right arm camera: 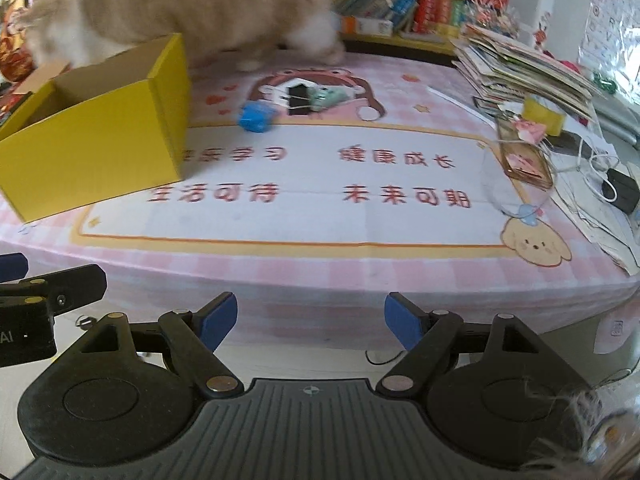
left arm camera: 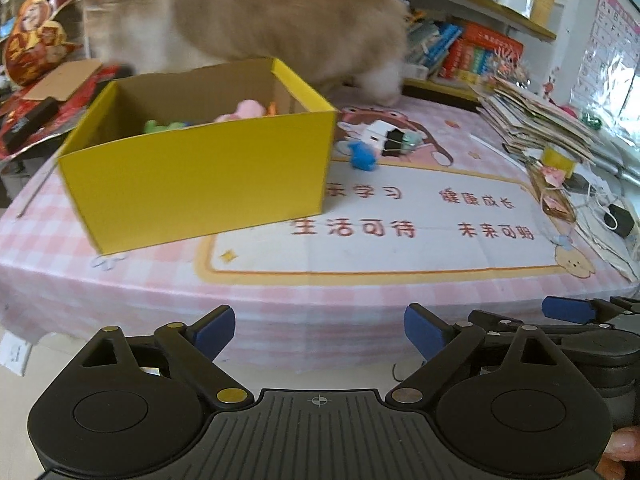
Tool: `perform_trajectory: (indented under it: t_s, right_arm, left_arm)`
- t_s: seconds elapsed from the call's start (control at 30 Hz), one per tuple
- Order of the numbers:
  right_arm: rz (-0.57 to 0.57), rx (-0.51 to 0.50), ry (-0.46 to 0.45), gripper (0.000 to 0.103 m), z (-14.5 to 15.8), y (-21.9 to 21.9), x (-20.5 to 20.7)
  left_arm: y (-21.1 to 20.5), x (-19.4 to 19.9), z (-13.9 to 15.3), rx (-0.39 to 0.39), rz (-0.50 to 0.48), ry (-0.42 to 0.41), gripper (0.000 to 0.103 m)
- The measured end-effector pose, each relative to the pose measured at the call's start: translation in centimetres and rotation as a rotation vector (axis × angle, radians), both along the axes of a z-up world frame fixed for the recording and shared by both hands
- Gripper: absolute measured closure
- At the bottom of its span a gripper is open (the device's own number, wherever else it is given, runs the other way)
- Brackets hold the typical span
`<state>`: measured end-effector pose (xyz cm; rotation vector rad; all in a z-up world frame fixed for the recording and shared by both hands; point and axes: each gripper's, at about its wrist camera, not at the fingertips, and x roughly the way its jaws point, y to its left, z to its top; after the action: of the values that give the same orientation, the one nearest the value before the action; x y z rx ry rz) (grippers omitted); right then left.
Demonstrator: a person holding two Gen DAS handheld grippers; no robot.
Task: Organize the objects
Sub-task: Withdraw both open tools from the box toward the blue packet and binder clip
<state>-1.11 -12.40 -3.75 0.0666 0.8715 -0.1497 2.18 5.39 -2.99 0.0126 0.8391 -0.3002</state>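
Note:
An open yellow cardboard box [left arm camera: 200, 176] [right arm camera: 92, 136] stands on the pink checked table mat [left arm camera: 400, 248] [right arm camera: 320, 220]; pink and green toys [left arm camera: 248, 110] lie inside it. Beside the box's right corner lie a blue toy [left arm camera: 362, 156] [right arm camera: 256, 118], a black binder clip [left arm camera: 394, 142] [right arm camera: 300, 98], a white piece [left arm camera: 374, 132] and a pale green piece [right arm camera: 328, 96]. My left gripper [left arm camera: 320, 332] hangs open at the table's near edge, nothing between its blue pads. My right gripper [right arm camera: 310, 322] is open too, just to its right and equally short of the objects.
A ginger cat [left arm camera: 248, 16] [right arm camera: 192, 4] stands blurred on the table behind the box. A leaning stack of papers [left arm camera: 536, 120] [right arm camera: 524, 64], cables and a black plug [left arm camera: 620, 220] [right arm camera: 622, 190] crowd the right side. Shelves of books [left arm camera: 476, 52] run behind.

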Motion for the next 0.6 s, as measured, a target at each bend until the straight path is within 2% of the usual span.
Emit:
perform_trajectory:
  t_s: [0.33,0.6]
  right_arm:
    - [-0.017,-0.007,0.044,0.023,-1.0,-5.8,4.4]
    - [-0.016,0.014,0.015,0.023,-1.6,-10.6,8.6]
  left_arm:
    - [-6.6,4.4,-1.0,0.011,-0.057,0.025,0.009]
    - [-11.2,8.2,-1.3,0.04,-0.022,-0.001,0.01]
